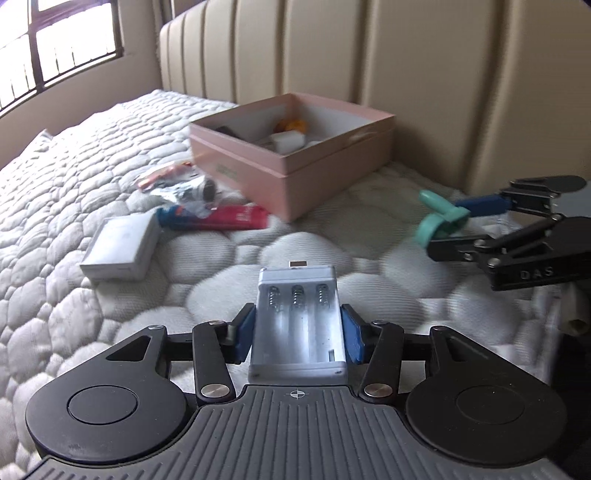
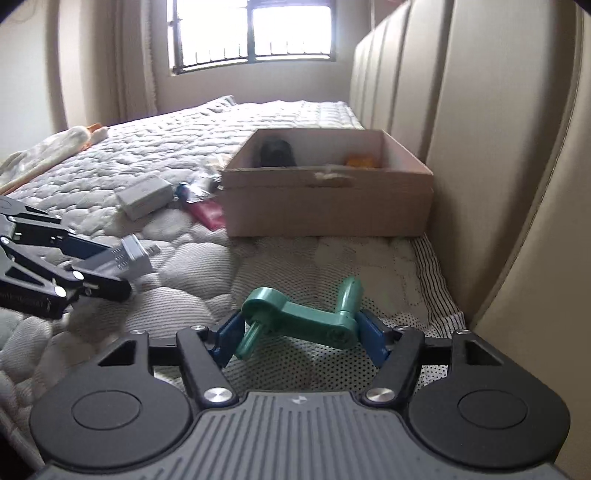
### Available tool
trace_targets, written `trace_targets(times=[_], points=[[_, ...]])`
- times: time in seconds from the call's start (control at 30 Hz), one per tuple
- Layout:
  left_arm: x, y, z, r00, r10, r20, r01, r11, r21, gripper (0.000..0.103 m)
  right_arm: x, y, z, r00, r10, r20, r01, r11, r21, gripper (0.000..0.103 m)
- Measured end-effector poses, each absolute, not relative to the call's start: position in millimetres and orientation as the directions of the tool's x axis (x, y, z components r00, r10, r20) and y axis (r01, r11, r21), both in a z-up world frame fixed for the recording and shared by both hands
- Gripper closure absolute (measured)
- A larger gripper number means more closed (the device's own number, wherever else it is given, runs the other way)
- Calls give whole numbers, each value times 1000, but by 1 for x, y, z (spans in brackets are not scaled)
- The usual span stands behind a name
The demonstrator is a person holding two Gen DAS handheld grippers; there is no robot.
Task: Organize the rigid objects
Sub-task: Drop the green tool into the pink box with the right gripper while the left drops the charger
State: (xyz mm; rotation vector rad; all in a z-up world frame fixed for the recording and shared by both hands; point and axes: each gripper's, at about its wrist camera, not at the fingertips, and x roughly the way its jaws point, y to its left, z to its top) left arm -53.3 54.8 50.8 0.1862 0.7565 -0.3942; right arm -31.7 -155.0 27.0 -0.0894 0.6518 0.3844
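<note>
On a quilted bed (image 1: 110, 177), the left gripper (image 1: 298, 330) clamps a grey plastic battery holder (image 1: 298, 325); the right gripper (image 2: 301, 330) clamps a green plastic crank handle (image 2: 306, 317).

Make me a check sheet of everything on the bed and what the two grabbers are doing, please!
Surface: quilted white mattress, with a dotted cloth by the headboard.
Job's things: open pink box already holding an orange thing and a white thing; grey battery case; green crank handle.
Clutter: white box, red tube and crinkly packets beside the pink box.
Grippers: left gripper has its jaws shut on the battery case; right gripper has its jaws shut on the crank handle.
Cables: nothing seen.
Surroundings: padded headboard, barred window.
</note>
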Motion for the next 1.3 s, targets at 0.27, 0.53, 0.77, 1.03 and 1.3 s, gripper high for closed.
trace_targets(times=[0.27, 0.53, 0.77, 1.03, 1.3], points=[[-78, 12, 89, 685, -329, -650, 467, 883, 46, 50, -76, -180, 56, 756, 369, -541, -422, 906, 28, 36], [35, -15, 144, 811, -259, -524, 317, 948, 22, 50, -101, -199, 62, 779, 403, -480, -442, 896, 36, 36], [128, -21, 108, 794, -196, -576, 144, 980, -134, 52, -100, -200, 56, 786, 383, -485, -430, 903, 17, 36], [73, 0, 94, 799, -245, -549, 187, 969, -161, 52, -93, -208, 57, 796, 350, -494, -397, 918, 11, 36], [-4, 55, 66, 794, -273, -543, 232, 962, -143, 52, -71, -193, 65, 772, 319, -550, -381, 925, 2, 36]])
